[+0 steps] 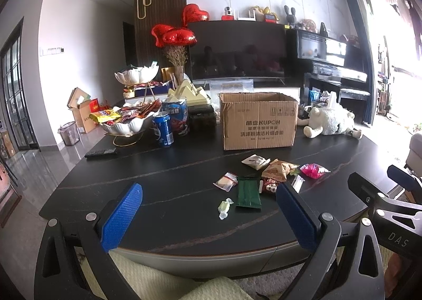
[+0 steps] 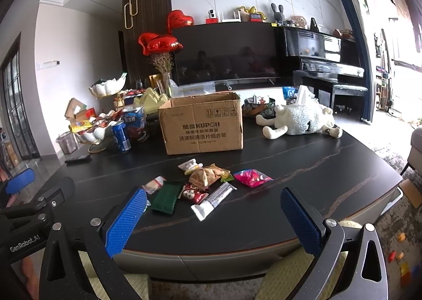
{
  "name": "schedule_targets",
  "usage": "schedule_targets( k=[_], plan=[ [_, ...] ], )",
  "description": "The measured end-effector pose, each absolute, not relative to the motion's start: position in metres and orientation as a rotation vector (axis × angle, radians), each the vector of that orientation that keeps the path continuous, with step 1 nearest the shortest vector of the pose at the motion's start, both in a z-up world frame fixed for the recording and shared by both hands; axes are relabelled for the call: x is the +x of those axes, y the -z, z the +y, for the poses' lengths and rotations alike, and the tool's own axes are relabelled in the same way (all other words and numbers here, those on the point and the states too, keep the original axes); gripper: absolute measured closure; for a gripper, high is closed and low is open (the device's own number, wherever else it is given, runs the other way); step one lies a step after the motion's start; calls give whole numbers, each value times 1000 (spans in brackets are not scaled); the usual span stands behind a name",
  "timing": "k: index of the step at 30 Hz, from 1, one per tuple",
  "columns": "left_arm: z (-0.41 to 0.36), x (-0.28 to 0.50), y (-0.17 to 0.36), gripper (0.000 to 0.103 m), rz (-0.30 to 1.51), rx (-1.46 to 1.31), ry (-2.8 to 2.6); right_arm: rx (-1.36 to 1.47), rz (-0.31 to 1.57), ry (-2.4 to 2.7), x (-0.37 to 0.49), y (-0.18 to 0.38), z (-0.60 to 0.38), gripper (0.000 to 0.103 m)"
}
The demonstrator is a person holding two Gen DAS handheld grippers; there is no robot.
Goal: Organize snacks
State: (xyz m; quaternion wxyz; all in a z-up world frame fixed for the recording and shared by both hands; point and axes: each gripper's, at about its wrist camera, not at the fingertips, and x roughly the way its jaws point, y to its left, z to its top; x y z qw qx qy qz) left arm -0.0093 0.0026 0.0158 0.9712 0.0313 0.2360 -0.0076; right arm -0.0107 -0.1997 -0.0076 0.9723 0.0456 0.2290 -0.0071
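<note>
Several loose snack packets lie on the black table [image 1: 158, 173] in front of an open cardboard box [image 1: 259, 120] [image 2: 203, 123]: a dark green pouch [image 1: 248, 196] [image 2: 164, 198], a pale green candy [image 1: 224, 207], a brown crinkled bag [image 1: 279, 169] [image 2: 207, 176], a pink packet [image 1: 313, 170] [image 2: 252, 177], a white stick pack [image 2: 213, 201]. My left gripper [image 1: 208, 217] hangs open near the table's front edge, nothing between its blue pads. My right gripper [image 2: 215, 217] is open too, just short of the pile, and shows at the right edge [image 1: 390, 189] of the left wrist view.
A tiered white snack bowl [image 1: 132, 120], a blue soda can [image 1: 163, 129], a blue tin [image 1: 175, 116] and a remote [image 1: 101, 153] crowd the table's left. A white plush sheep [image 1: 329, 122] lies at the right. A television and piano stand behind.
</note>
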Motion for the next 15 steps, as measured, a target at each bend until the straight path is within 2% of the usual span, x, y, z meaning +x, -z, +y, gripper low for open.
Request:
schedule_targets(
  k=[15],
  plan=[
    [3, -10, -17, 0, 473, 63, 20, 92, 460, 13, -12, 8, -200, 0]
  ],
)
